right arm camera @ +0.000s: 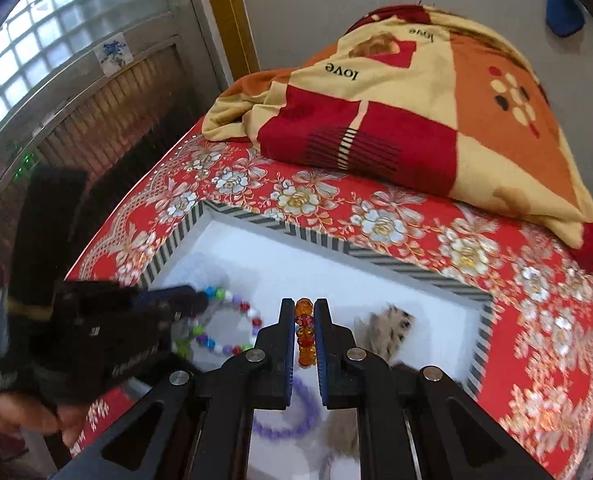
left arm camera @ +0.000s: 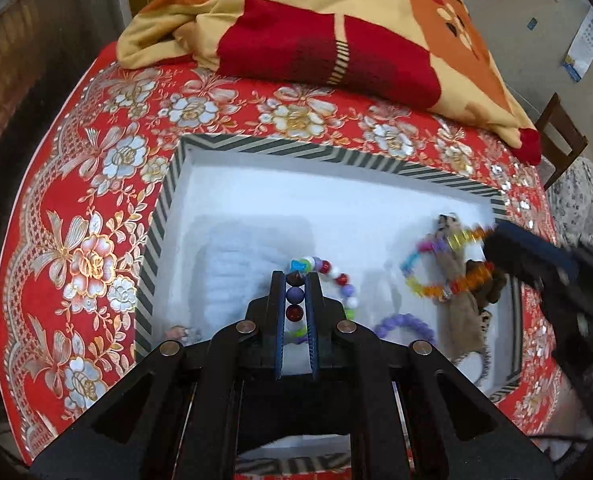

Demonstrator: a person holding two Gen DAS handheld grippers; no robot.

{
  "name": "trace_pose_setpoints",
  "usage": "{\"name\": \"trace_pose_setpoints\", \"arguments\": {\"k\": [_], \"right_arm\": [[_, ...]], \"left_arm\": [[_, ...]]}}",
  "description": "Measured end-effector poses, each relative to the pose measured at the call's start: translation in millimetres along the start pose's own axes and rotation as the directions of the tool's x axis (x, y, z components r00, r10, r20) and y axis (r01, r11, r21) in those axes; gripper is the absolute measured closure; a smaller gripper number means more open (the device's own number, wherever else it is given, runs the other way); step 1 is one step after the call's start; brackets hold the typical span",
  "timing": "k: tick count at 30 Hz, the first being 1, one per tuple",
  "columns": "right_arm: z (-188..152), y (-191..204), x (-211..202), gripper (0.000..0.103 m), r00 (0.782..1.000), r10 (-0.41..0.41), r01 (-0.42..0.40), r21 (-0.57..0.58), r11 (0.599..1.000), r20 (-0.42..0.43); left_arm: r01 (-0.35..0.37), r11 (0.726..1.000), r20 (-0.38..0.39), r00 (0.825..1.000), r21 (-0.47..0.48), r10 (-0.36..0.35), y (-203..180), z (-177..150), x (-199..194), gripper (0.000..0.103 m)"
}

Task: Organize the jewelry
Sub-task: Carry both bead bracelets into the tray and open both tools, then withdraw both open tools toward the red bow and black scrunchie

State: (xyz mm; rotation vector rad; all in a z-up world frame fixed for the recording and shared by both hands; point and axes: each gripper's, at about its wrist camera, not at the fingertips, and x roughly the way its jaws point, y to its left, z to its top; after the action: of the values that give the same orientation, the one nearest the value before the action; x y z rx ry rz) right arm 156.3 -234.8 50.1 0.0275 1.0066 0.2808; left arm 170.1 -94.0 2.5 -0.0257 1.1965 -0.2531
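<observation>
A white box with a striped rim (left arm camera: pixel 280 148) (right arm camera: pixel 396 266) lies on a red floral cloth. My left gripper (left arm camera: pixel 296 280) is shut on a mixed-colour round-bead bracelet (left arm camera: pixel 344 280) over the box's floor; it also shows in the right wrist view (right arm camera: pixel 240 308). My right gripper (right arm camera: pixel 305 308) is shut on a rainbow crystal-bead bracelet (right arm camera: pixel 304 330), which shows blurred at the box's right in the left wrist view (left arm camera: pixel 440 272). A purple bead bracelet (left arm camera: pixel 406 322) (right arm camera: pixel 292 424) and a beige furry piece (left arm camera: pixel 464 312) (right arm camera: pixel 384 328) lie inside the box.
A folded red, orange and cream blanket (left arm camera: pixel 336 28) (right arm camera: pixel 436 120) lies behind the box. The red floral cloth (left arm camera: pixel 76 220) (right arm camera: pixel 536 320) covers the table. A brown chair (left arm camera: pixel 564 140) stands at the far right. A window grille (right arm camera: pixel 56 80) is at the left.
</observation>
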Motion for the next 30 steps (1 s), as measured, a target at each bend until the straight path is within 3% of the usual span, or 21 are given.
{"name": "trace_pose_setpoints", "arguments": {"k": [6, 14, 16, 20, 21, 23, 30], "right_arm": [[8, -24, 46, 0.094, 0.997, -0.020, 0.024, 0.047, 0.999, -0.079], [4, -42, 78, 0.094, 0.988, -0.043, 0.057, 0.093, 0.994, -0.145], [3, -44, 81, 0.094, 0.988, -0.035, 0.052, 0.106, 0.993, -0.150], [4, -44, 68, 0.089, 0.992, -0.036, 0.049, 0.106, 0.993, -0.123], [4, -44, 60, 0.086, 0.994, -0.030, 0.041, 0.108, 0.993, -0.105], [3, -44, 44, 0.070, 0.996, -0.026, 0.035, 0.113, 0.993, -0.079], [-14, -38, -10, 0.068, 1.000, -0.017, 0.018, 0.130, 0.991, -0.008]], "left_arm": [[0.008, 1.000, -0.008, 1.000, -0.002, -0.008, 2, -2, 7, 0.095], [-0.002, 1.000, -0.007, 1.000, -0.005, 0.002, -2, 2, 17, 0.094], [-0.009, 1.000, -0.011, 1.000, 0.003, 0.009, -4, 2, 18, 0.089], [-0.007, 1.000, 0.010, 1.000, 0.014, 0.007, -8, 0, 14, 0.052], [-0.010, 1.000, 0.020, 1.000, 0.013, 0.010, -9, -1, 12, 0.048], [-0.022, 1.000, 0.034, 0.999, 0.020, 0.021, -11, -1, 6, 0.044], [-0.083, 0.996, 0.091, 0.993, 0.028, 0.080, -11, -14, -20, 0.043]]}}
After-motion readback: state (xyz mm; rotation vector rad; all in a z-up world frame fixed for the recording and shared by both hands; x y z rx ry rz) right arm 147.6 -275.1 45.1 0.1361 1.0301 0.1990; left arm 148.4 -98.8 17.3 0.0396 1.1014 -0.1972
